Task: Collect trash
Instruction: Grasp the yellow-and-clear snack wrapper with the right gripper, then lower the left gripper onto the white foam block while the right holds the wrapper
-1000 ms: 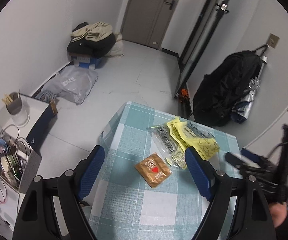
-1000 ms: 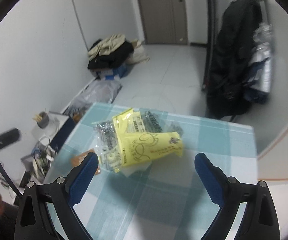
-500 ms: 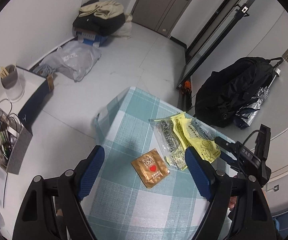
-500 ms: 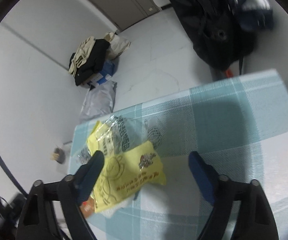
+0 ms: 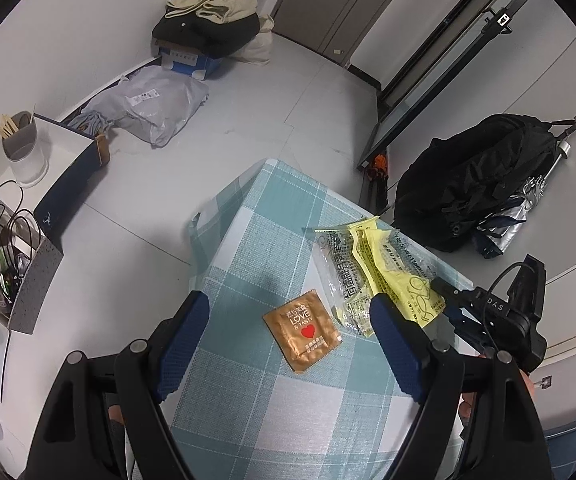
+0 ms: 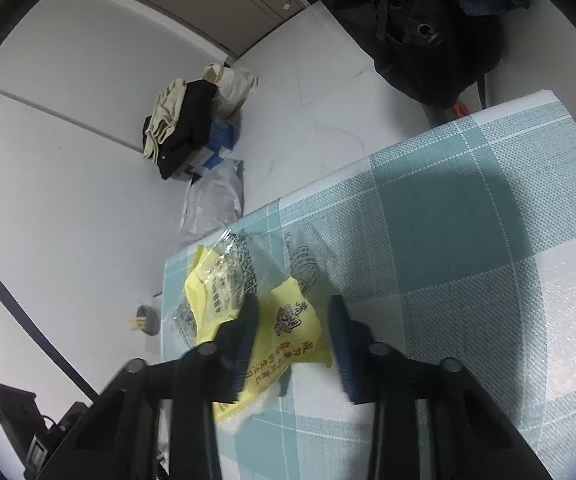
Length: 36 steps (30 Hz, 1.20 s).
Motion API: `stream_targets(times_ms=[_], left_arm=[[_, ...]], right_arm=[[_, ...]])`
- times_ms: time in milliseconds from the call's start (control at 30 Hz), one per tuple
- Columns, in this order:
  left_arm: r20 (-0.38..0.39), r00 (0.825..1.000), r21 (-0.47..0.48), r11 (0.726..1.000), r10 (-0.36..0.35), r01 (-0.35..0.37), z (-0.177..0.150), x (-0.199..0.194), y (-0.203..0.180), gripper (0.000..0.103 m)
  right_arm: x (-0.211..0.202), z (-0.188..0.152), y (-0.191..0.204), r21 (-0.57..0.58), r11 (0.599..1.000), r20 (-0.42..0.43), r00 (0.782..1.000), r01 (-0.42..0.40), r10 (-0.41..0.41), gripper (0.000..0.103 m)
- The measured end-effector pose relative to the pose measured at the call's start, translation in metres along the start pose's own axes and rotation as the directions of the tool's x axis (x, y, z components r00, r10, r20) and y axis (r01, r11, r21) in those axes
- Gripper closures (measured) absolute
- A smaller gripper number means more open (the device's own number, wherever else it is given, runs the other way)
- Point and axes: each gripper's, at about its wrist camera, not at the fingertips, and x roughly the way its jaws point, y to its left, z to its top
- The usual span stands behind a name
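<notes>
A desk [image 5: 223, 392] under a teal-and-white checked cloth is seen in both views. In the left wrist view, a small square brown sachet [image 5: 303, 330] lies flat at the lower centre of the frame; white lettering and a red heart are printed on it, and its edges are crimped. It is framed between the blue pads of the left tongs [image 5: 288, 334], which are held wide apart above the desk, touching nothing.

Just to the right of the sachet, a yellow wrapper [image 5: 398, 280] printed with dark characters is seen lying over a crumpled clear wrapper [image 5: 338, 272] with black print. The two overlap, and their lower edge is partly hidden behind the right finger of the left tongs. The right tongs [image 5: 444, 298] are seen at the right edge of the frame, their tip reaching the yellow wrapper's right end.

In the right wrist view, the yellow wrapper [image 6: 288, 328] is shown at lower centre, wrinkled, with a red-and-dark emblem and a column of dark characters. The clear wrapper [image 6: 243, 256] is spread above and to its left, near the desk's edge. The right tongs [image 6: 292, 312] are partly closed around the yellow wrapper, a gap being left between the pads; the left pad is laid over the wrapper, while the right pad stands just beside its edge. Whether the wrapper is pinched cannot be told.
</notes>
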Motion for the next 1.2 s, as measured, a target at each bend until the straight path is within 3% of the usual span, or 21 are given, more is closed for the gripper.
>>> stream_targets(times_ms=[200,700,967,1200], left_arm=[[0.013,1.0,0.006,1.0,-0.002,0.002,-0.001,-0.002,-0.005,0.023],[0.036,0.999,0.079,0.997,0.009,-0.012,-0.007,0.008,-0.034,0.023],[-0.029,0.998,0.167,0.984,-0.051,0.056,-0.016,0.029,-0.072,0.023],[-0.077,0.997,0.238,0.971,0.001,0.017,-0.024,0.055,-0.097,0.023]], right_arm=[[-0.014,-0.003,0.001,-0.006,0.999,0.023,0.999,-0.047,0.047,0.092],[-0.085,-0.015,0.02,-0.128,0.987,0.143,0.983,-0.098,0.116,0.093],[-0.127,-0.018,0.018,-0.205,0.979,0.223,0.973,-0.017,0.063,0.093],[-0.143,-0.017,0.006,-0.292,0.949,0.251,0.967,0.118,-0.043,0.093]])
